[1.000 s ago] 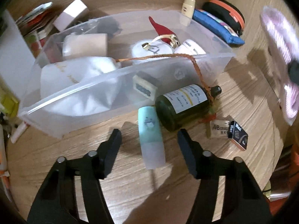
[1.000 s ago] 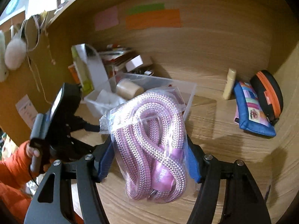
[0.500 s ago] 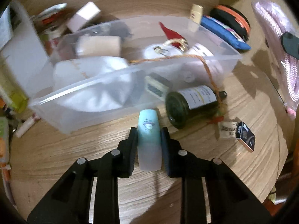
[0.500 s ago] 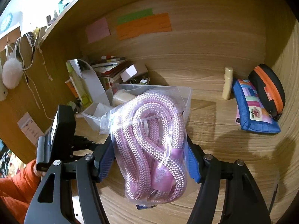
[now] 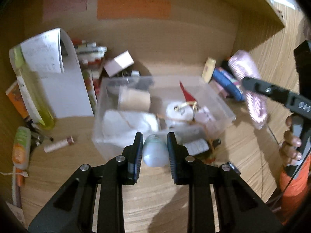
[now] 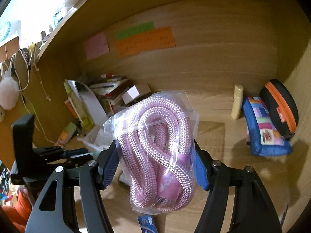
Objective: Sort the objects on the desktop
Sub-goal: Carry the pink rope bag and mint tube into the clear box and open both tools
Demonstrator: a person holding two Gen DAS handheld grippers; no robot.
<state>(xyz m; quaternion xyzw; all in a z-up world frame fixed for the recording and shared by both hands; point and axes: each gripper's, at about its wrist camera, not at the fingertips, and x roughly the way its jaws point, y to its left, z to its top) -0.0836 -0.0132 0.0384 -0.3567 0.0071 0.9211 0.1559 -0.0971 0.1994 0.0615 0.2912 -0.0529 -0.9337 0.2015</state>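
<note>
My left gripper point(image 5: 155, 142) is shut on a pale mint tube point(image 5: 155, 152) and holds it lifted just in front of the clear plastic bin point(image 5: 226, 108). The bin holds a white cloth, a beige roll and small jars. My right gripper point(image 6: 155, 155) is shut on a bagged pink rope point(image 6: 157, 155), held in the air above the desk; the rope also shows at the right of the left wrist view point(image 5: 250, 89). A dark green bottle point(image 5: 196, 147) lies on the desk against the bin's front wall.
Books, a white box point(image 5: 118, 63) and papers crowd the back left. A yellow bottle point(image 5: 33, 89), an orange tube point(image 5: 20, 149) and a small stick point(image 5: 58, 144) lie left. A blue pouch point(image 6: 266, 130), black case point(image 6: 279, 104) and cream tube point(image 6: 237, 101) sit back right.
My left gripper closed on the mint tube and lifted it off the desk, tilting up toward the bin. My right gripper kept holding the bagged rope and rose slightly.
</note>
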